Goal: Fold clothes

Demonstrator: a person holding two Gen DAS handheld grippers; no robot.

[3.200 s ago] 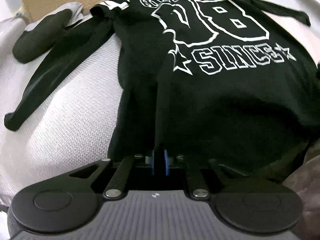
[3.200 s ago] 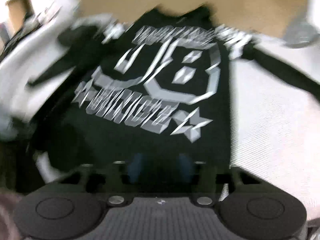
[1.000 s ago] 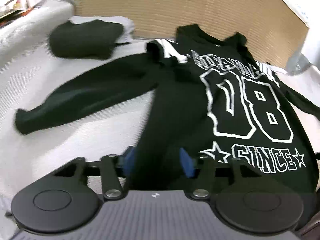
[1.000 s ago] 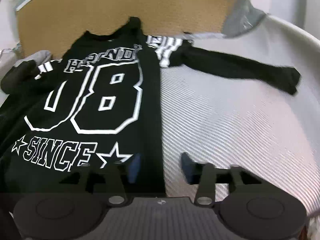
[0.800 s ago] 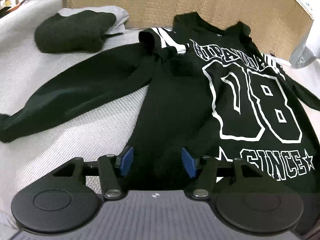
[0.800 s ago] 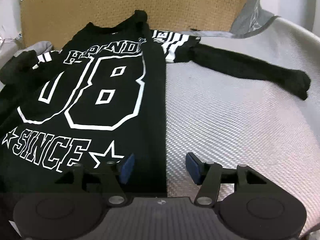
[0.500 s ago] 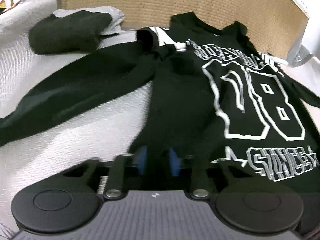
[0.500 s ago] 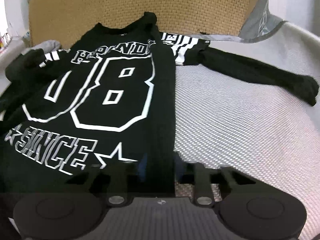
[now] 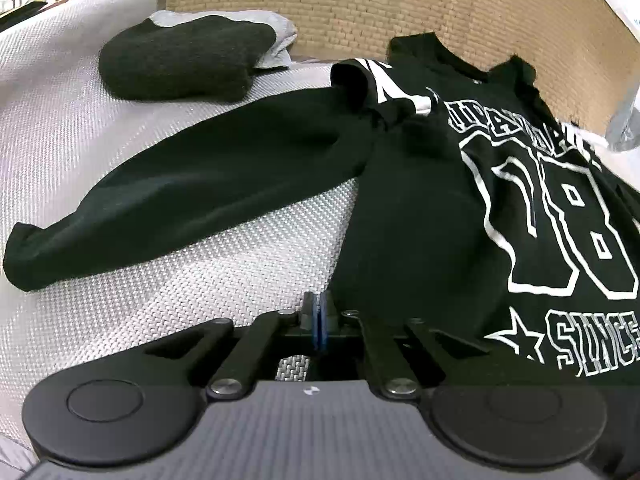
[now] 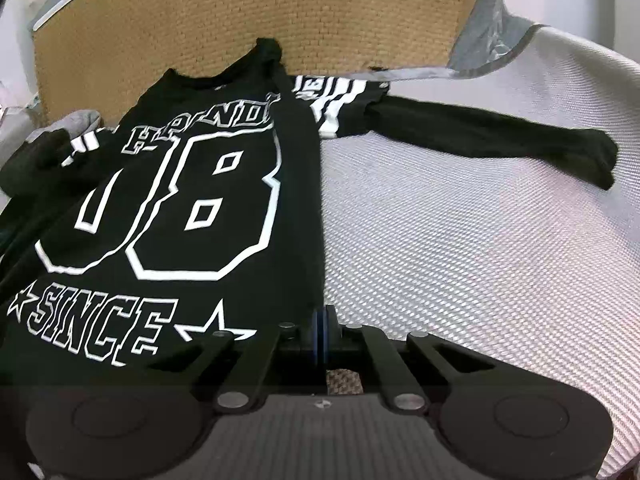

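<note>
My left view catches one folded dark garment (image 9: 180, 66); my right shows the far sleeve (image 10: 492, 136). One black shirt (image 9: 460, 216) lies flat on the white woven surface (image 9: 80, 140). Both fingers (image 9: 319, 316) (image 10: 320, 330) have just closed, at its bottom corners; whether cloth is pinched, I can't tell.

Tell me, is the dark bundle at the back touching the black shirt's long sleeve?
Apart. In the left wrist view, a strip of white woven cover shows between the dark bundle and the sleeve of the black shirt below it.
</note>
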